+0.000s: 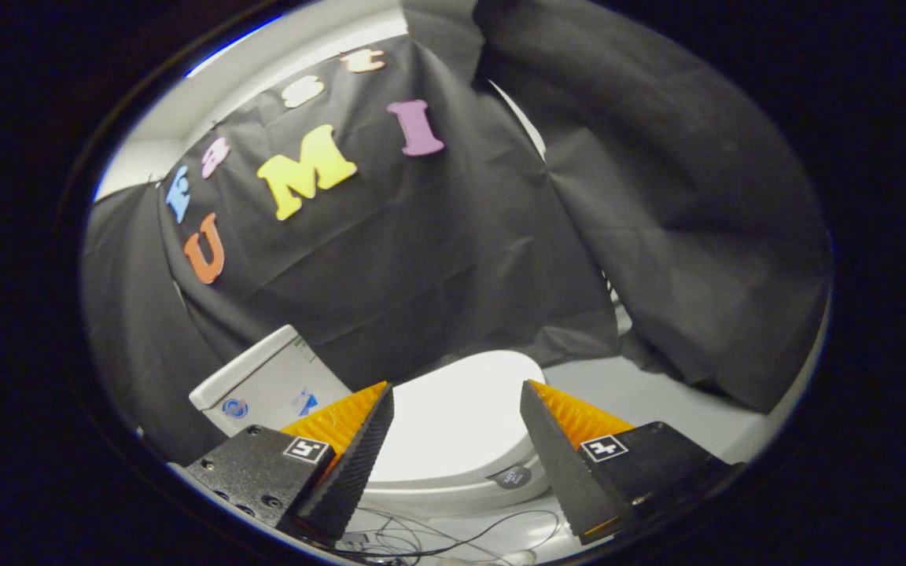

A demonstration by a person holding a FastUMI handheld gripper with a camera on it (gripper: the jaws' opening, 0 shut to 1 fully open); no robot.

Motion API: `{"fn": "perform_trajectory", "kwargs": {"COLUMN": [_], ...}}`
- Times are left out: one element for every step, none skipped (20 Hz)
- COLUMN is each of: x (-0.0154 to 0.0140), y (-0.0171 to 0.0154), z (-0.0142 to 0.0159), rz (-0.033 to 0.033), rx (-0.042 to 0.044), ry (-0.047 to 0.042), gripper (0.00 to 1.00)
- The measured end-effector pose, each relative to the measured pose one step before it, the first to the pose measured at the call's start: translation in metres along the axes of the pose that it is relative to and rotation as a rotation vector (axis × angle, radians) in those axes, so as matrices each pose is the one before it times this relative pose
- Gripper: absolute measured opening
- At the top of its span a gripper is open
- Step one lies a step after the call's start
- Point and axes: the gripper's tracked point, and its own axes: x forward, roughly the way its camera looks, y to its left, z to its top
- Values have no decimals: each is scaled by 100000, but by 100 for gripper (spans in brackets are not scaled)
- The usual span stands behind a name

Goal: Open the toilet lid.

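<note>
Lid (461, 417) lay flat on the toilet (453, 491); your gripper (457, 393) hung above it, fingers spread, grasping nothing — lifting remained.

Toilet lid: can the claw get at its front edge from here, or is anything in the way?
Probably yes. The claw is open, the closed toilet lid lies just ahead between its fingers, and nothing sits on it. The thin black cables lie on the floor below the bowl.

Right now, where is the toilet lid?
The toilet lid lies closed just beyond the open tool, seen between its fingers, with the tank beside it.
</note>
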Motion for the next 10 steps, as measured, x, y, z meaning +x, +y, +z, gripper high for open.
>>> {"fn": "perform_trajectory", "kwargs": {"x": [966,703,592,590,409,454,447,656,628,735], "y": [-936,-934,-1026,-907,-886,-852,-907,-933,-518,-803], "z": [-937,-779,-773,-744,-810,-739,-845,-776,-614,-687], "rz": [143,-293,-644,-384,-593,-490,-646,-471,-39,-887], "rx": [4701,3854,2771,1836,1846,2280,2622,3026,2780,2524], "ry": [3158,2653,2050,1599,1876,1957,2579,2637,2174,2745], "gripper": [100,100,100,100,100,100,100,100,100,99]}}
